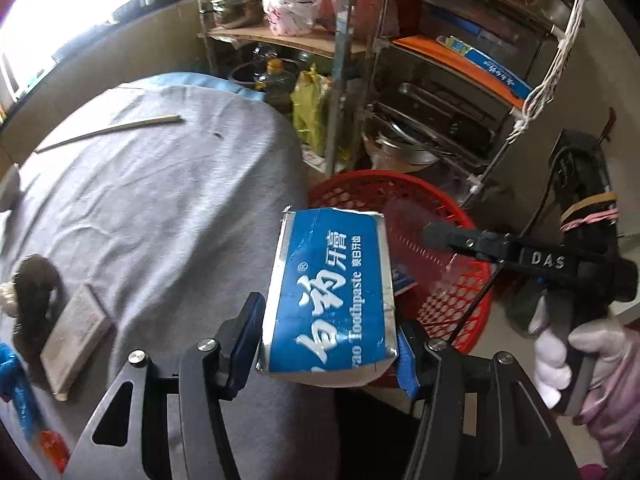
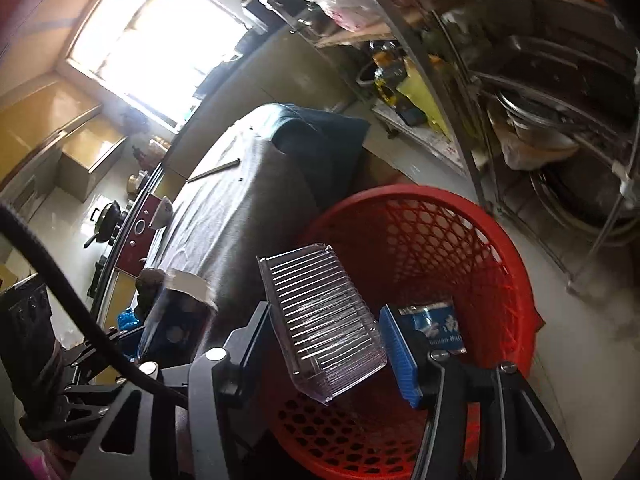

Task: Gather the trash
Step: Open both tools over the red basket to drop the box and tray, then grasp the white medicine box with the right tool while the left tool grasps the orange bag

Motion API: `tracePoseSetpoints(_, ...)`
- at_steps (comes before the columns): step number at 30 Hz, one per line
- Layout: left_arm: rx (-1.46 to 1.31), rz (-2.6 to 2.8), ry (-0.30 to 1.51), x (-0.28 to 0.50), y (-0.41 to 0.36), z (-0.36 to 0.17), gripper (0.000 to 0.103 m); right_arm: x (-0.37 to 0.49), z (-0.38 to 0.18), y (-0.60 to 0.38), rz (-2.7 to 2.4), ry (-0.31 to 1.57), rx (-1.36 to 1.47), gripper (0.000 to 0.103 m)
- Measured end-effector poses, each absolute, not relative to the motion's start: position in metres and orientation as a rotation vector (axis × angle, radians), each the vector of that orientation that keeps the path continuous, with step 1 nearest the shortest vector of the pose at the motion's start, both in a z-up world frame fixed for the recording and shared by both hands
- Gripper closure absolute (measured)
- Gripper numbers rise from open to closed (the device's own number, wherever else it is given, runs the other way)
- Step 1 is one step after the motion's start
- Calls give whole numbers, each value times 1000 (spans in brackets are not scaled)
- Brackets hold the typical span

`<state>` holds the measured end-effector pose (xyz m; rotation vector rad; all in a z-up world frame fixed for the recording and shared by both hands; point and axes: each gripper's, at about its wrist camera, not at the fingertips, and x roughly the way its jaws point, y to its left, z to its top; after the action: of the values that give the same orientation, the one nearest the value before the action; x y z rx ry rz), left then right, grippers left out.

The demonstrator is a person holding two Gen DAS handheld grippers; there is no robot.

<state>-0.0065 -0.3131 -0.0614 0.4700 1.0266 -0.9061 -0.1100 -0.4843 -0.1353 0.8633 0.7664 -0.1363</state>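
The red basket (image 2: 500, 264) is sitting on the floor just beside the rounded edge of the grey-clothed tabletop (image 1: 160, 208), with the metal shelving rack (image 1: 432, 92) crowding it on the far side; only its open mouth is giving free room.

The left gripper (image 1: 328, 336) is pinching a blue toothpaste box (image 1: 332, 292) between its fingers, holding it over the tabletop's edge next to the basket's rim (image 1: 360, 180); the box's near end is running below the fingers and its lettering is being cut off there.

The right gripper (image 2: 324, 340) is hanging above the basket's mouth with its fingers spread around a clear ribbed plastic tray (image 2: 320, 320); the tray is leaning against the left finger and standing apart from the blue right pad (image 2: 400, 356). A blue packet (image 2: 434, 328) is lying inside the basket, partly hidden behind that finger.

Farther from the basket, a chopstick (image 1: 108, 130), a flat grey box (image 1: 74, 338) and a dark, hard-to-identify lump (image 1: 36, 284) are lying on the tabletop.
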Motion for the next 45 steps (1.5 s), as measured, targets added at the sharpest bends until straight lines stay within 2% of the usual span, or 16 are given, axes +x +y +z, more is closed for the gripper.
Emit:
tracePoseSetpoints(4,407,-921,1050,-1,-308,-58,38,-116,-138,-495,-165,777,901,41)
tracePoseSetpoints(13,356,-867,1059,2,-266,-49,37,-112,-127,-496,-170,758,897,39)
tracePoseSetpoints(24,252,-591,1008,-8,-129,-39,36,-72,-94,-455,-43,733,844,39)
tracePoseSetpoints(37,-27,-278,1022,21,18,-46,34,14,-66,-334,248,844,686,39)
tracePoseSetpoints(45,-140,-298,1070,39,24,-61,32,63,-75,-263,342,943,559,39)
